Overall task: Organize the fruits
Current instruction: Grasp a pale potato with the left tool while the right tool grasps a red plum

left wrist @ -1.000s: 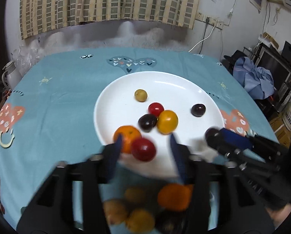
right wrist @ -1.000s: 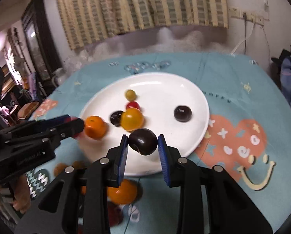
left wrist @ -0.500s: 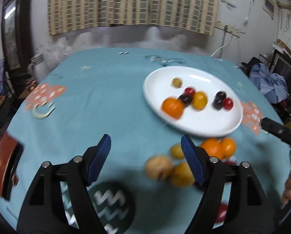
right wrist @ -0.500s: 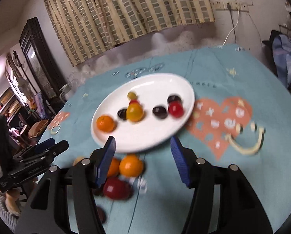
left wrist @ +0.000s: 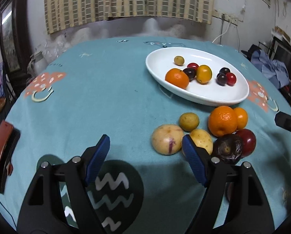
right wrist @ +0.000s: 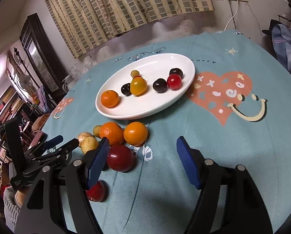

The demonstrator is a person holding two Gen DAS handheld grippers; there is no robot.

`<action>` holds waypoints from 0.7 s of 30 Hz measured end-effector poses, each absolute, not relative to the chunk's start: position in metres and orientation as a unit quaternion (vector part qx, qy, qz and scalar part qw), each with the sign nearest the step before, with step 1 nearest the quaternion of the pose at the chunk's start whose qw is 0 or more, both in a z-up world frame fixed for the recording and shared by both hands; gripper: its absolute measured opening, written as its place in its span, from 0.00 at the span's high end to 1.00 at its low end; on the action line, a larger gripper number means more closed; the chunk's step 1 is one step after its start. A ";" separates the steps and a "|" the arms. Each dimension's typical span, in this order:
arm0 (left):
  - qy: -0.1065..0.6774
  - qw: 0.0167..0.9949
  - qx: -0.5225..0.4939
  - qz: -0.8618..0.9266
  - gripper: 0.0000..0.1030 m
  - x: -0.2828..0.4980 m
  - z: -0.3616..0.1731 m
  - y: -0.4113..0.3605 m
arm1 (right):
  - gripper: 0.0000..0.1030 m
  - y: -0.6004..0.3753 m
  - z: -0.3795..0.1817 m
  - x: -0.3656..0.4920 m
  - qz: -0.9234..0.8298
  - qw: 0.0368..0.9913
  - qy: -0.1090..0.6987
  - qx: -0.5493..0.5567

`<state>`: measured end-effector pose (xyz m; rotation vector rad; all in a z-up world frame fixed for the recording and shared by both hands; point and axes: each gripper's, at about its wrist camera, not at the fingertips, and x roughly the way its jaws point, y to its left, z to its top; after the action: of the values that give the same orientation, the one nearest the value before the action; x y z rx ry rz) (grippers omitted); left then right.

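A plate sits on the tablecloth, toward the far right in the left wrist view. In the plate, an orange lies nearest the left rim; a tomato lies to its right, with a plum between them, touching both. A small fruit lies behind them. Three more small fruits cluster at the right.

On the cloth in front of the plate lies a loose pile: two oranges side by side at the rear, two potatoes at the front left, and an apple nearest the right wrist camera. A further fruit, possibly another apple, lies in front of the pile, partly hidden.
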<state>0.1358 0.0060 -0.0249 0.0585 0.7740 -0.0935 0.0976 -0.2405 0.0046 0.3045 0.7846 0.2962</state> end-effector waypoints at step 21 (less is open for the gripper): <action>0.393 0.919 -0.001 -0.030 0.43 0.169 -0.033 0.025 | 0.31 -0.228 0.006 0.091 0.150 0.909 0.370 0.119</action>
<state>0.1692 0.0253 -0.0332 -0.0010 0.8075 -0.0614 0.0909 -0.2281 0.0058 0.2451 0.7635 0.3100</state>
